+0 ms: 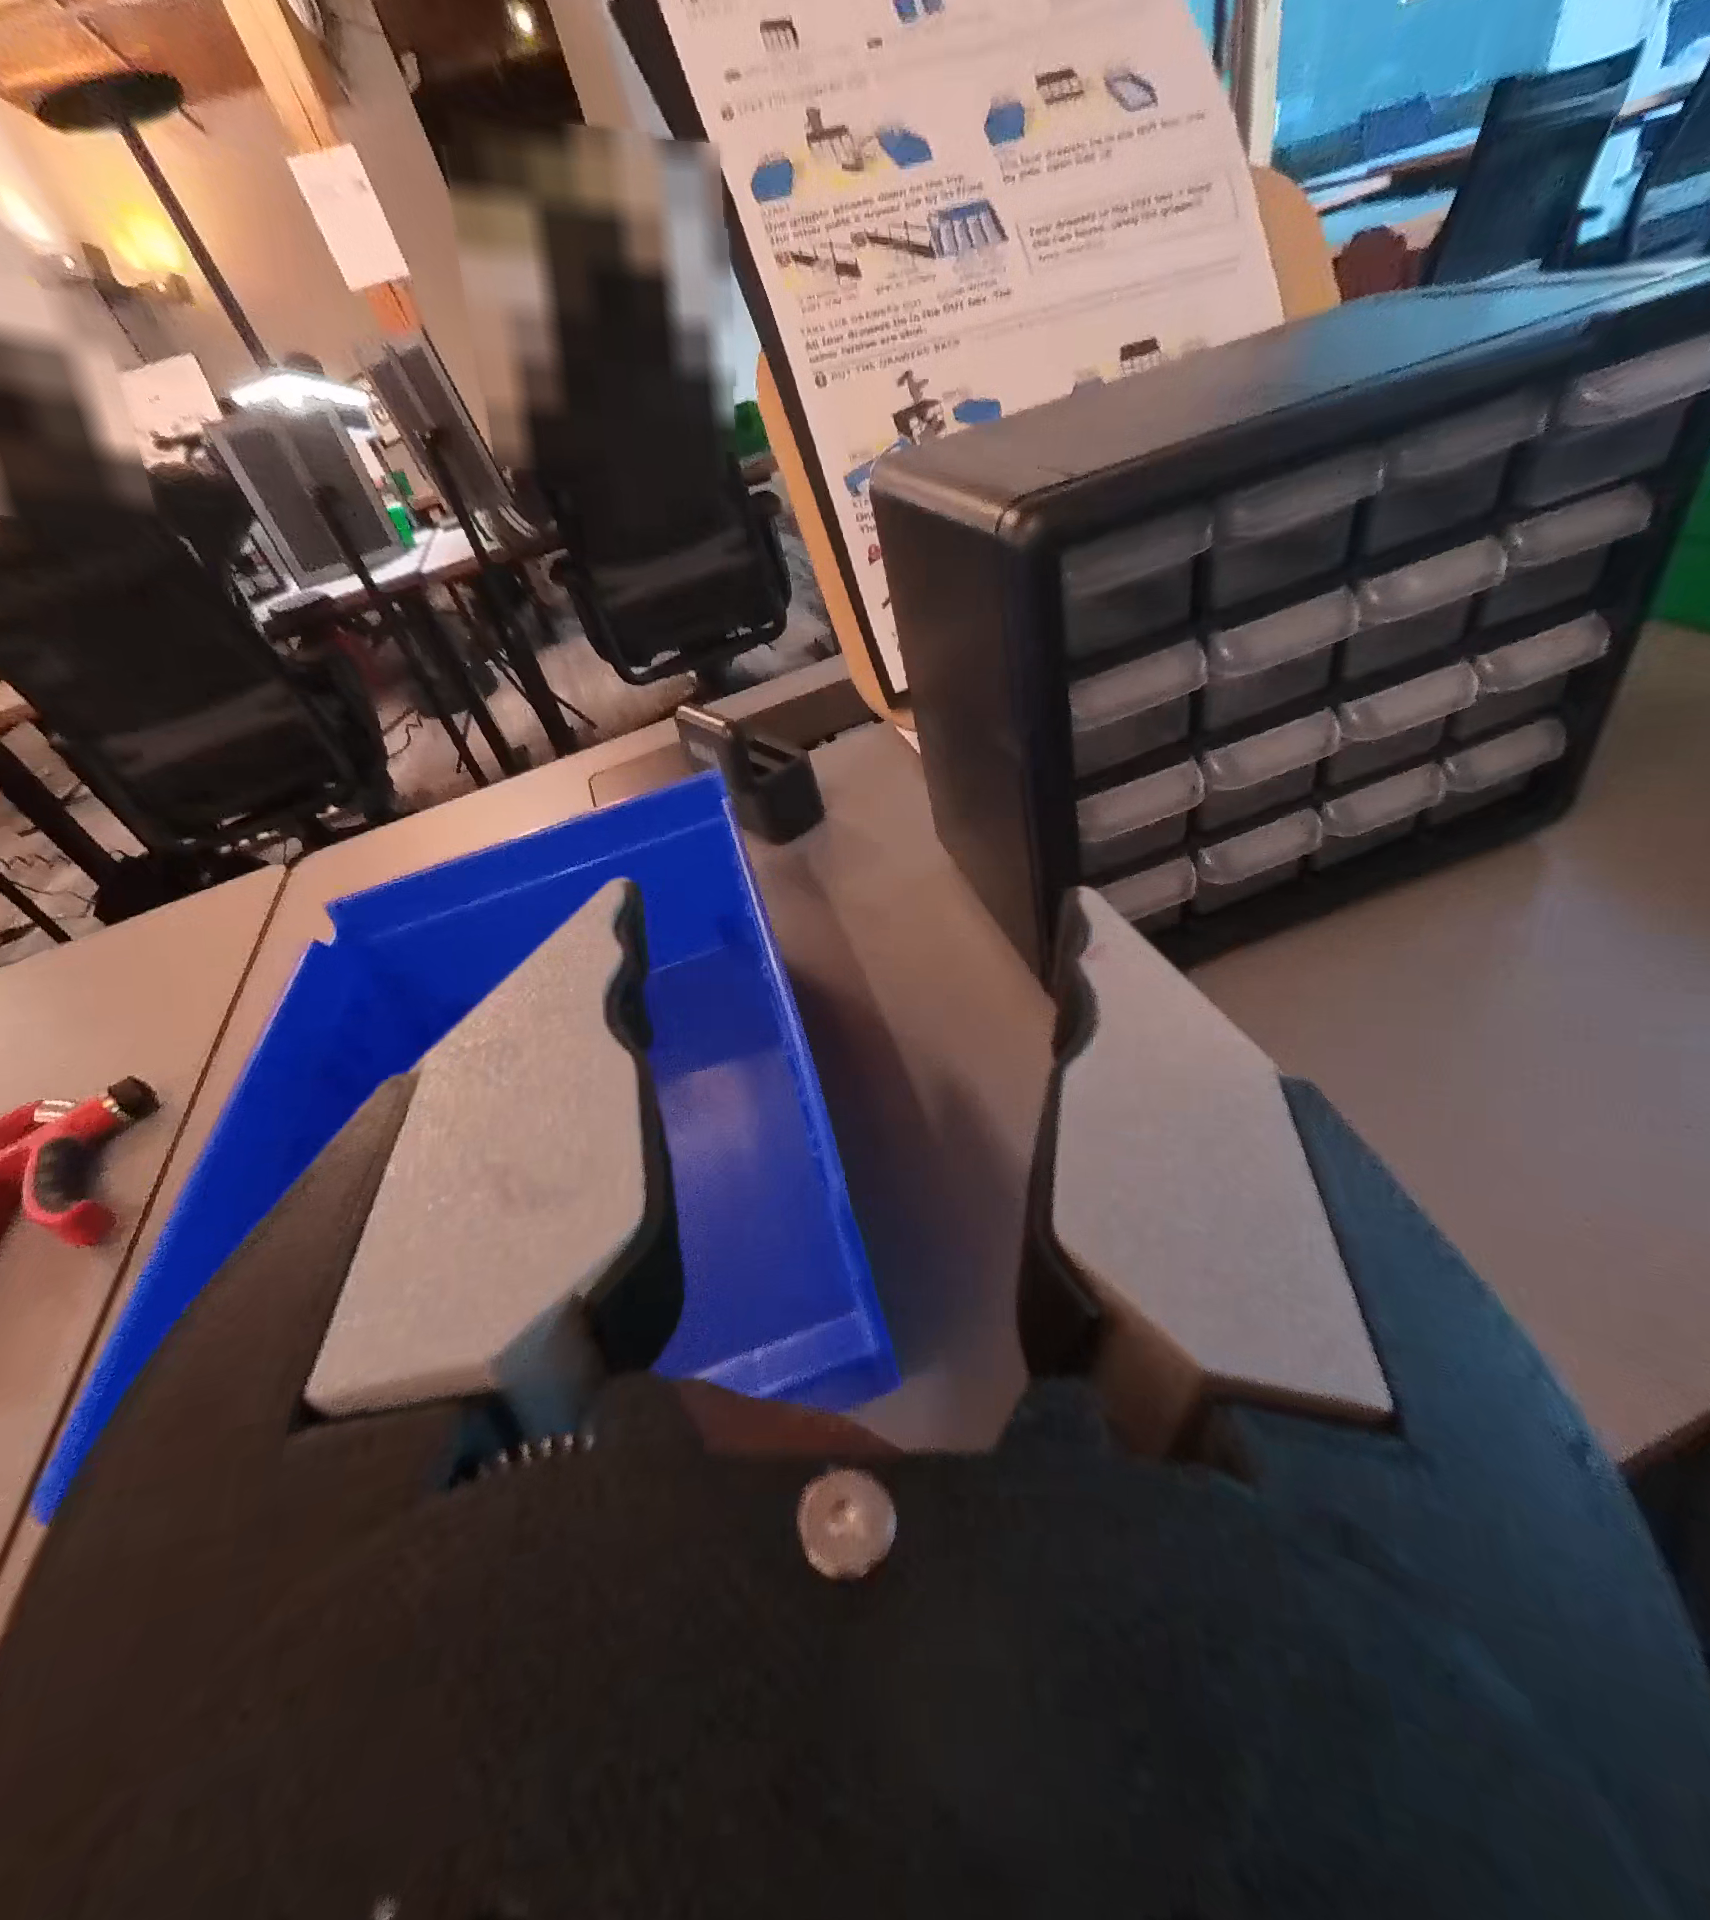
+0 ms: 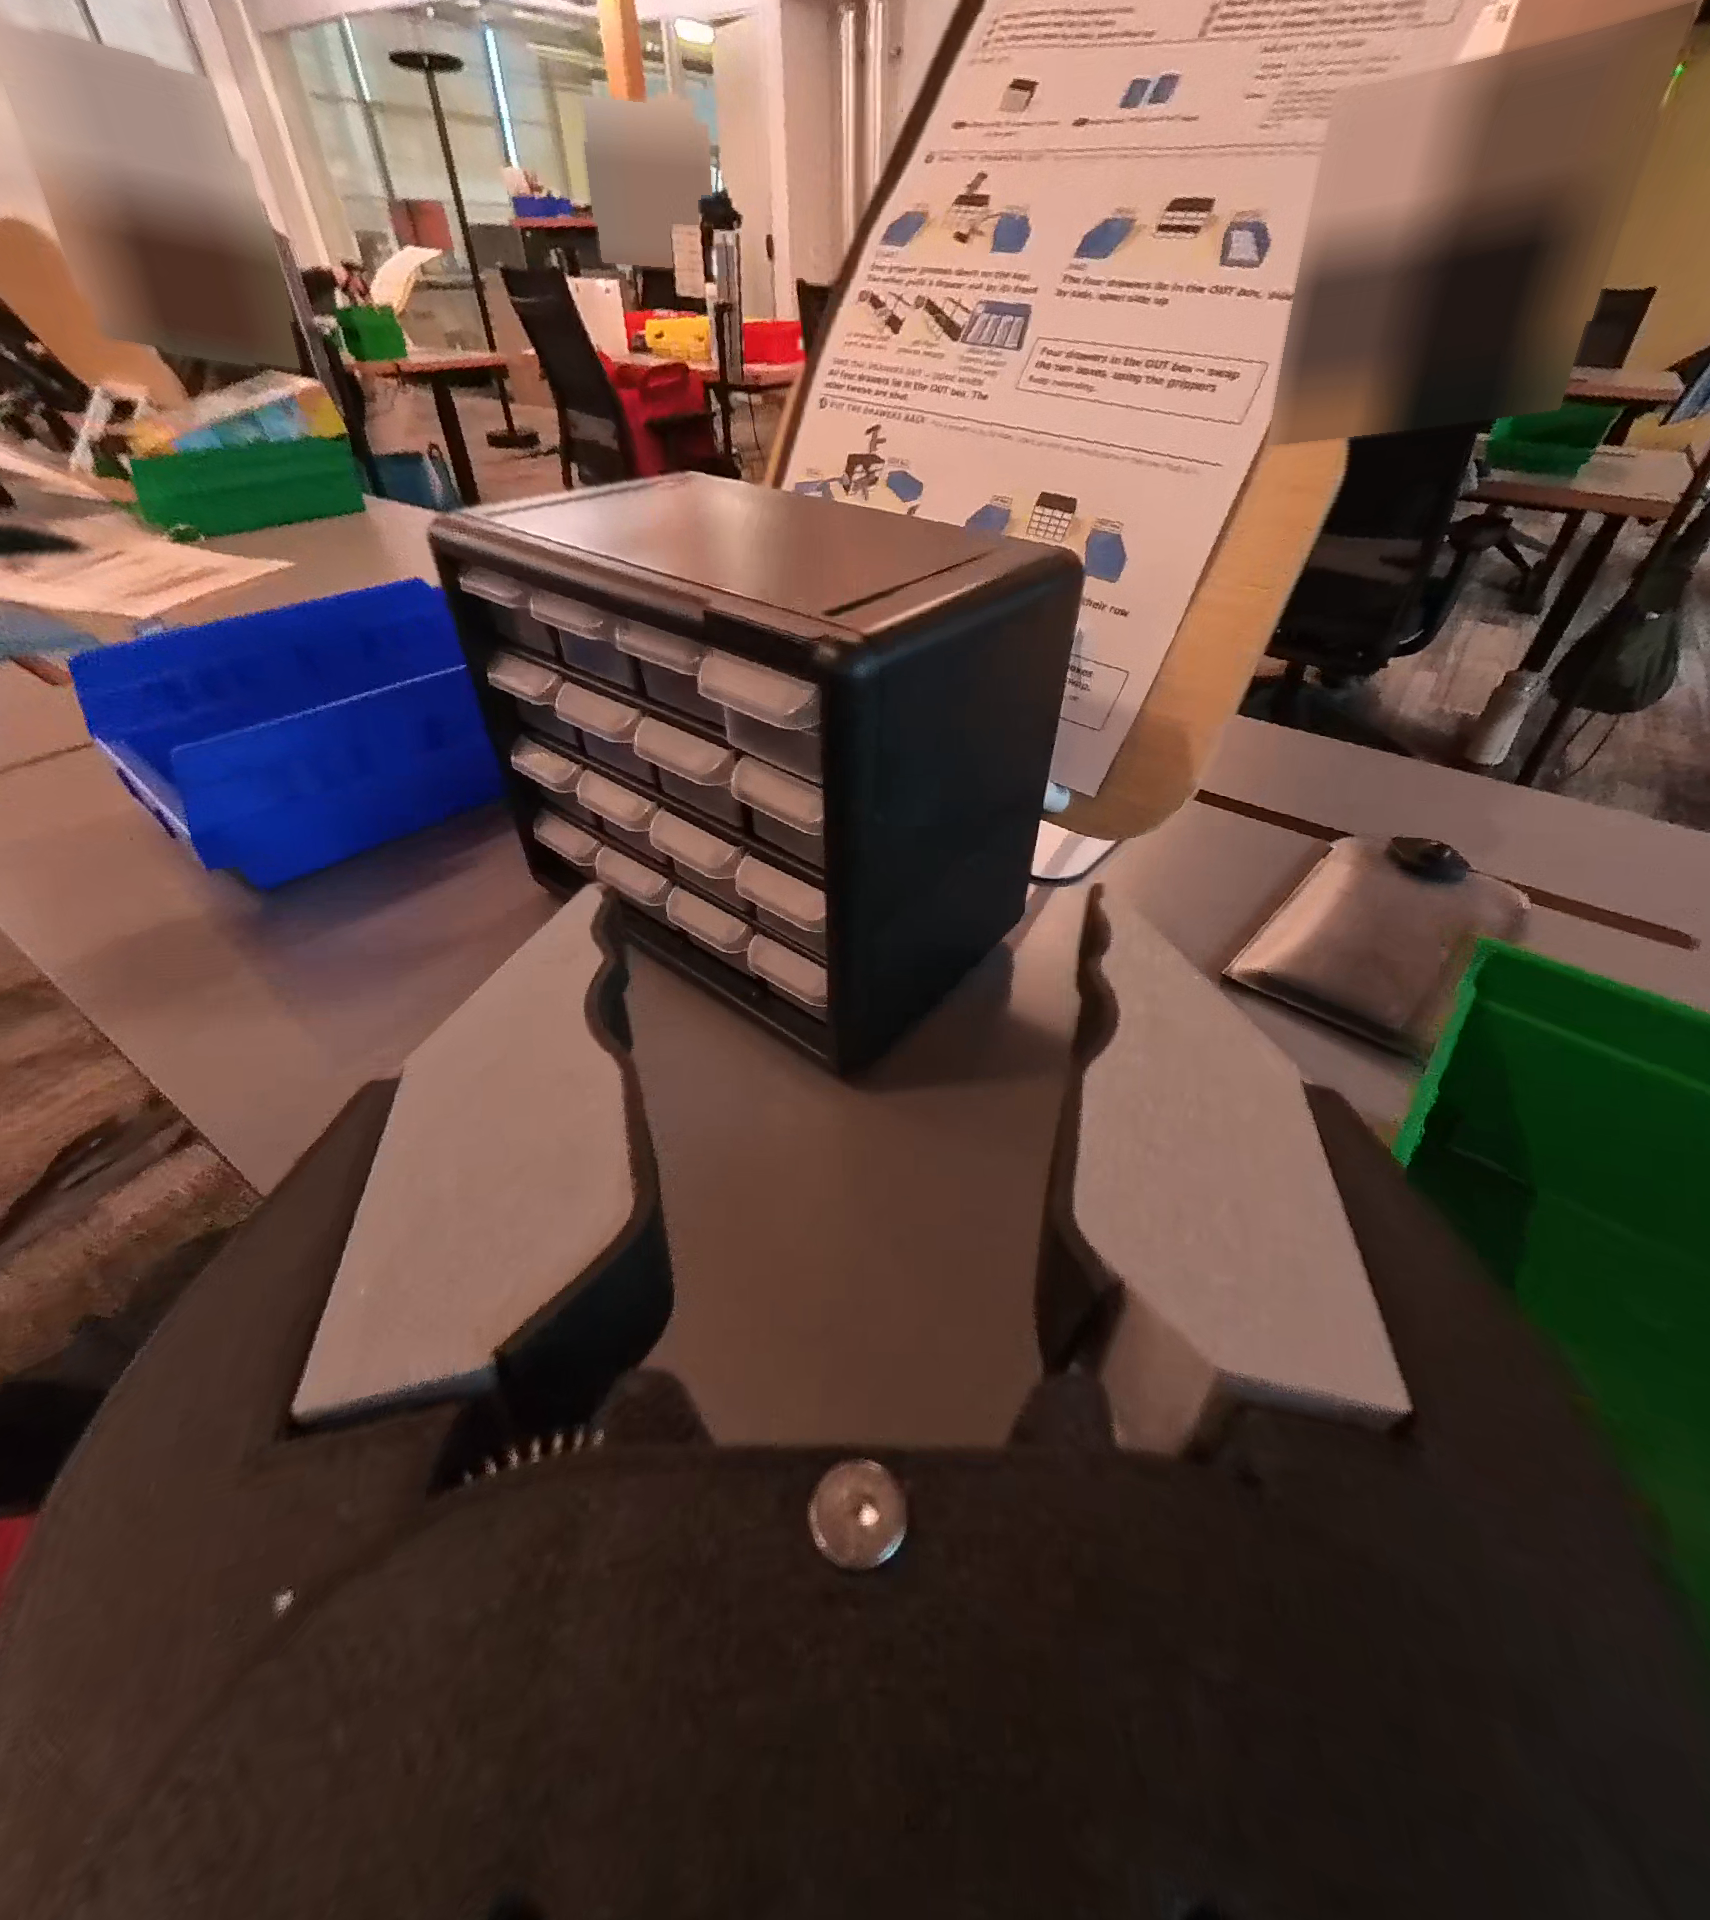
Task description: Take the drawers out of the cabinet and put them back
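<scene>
Both grippers, left [image 1: 846, 935] and right [image 2: 846, 935], hang released and empty near the black cabinet [image 2: 757, 769]; every drawer [image 2: 773, 707] looks seated. Likely the opening step: next calls for pinching one drawer's front lip

Blue bin [image 1: 726, 1122] set on grey table [image 1: 1516, 1060], open side up. Red-handled tool [image 1: 9, 1184] laid left of bin, apart from it. Instruction sheet [image 2: 1090, 343] propped upright at table's far edge. Green bin [image 2: 1640, 1195] placed at right table edge. Silver pouch [image 2: 1370, 945] laid flat just beyond green bin. Black chairs [image 1: 664, 561] seen past table.
</scene>
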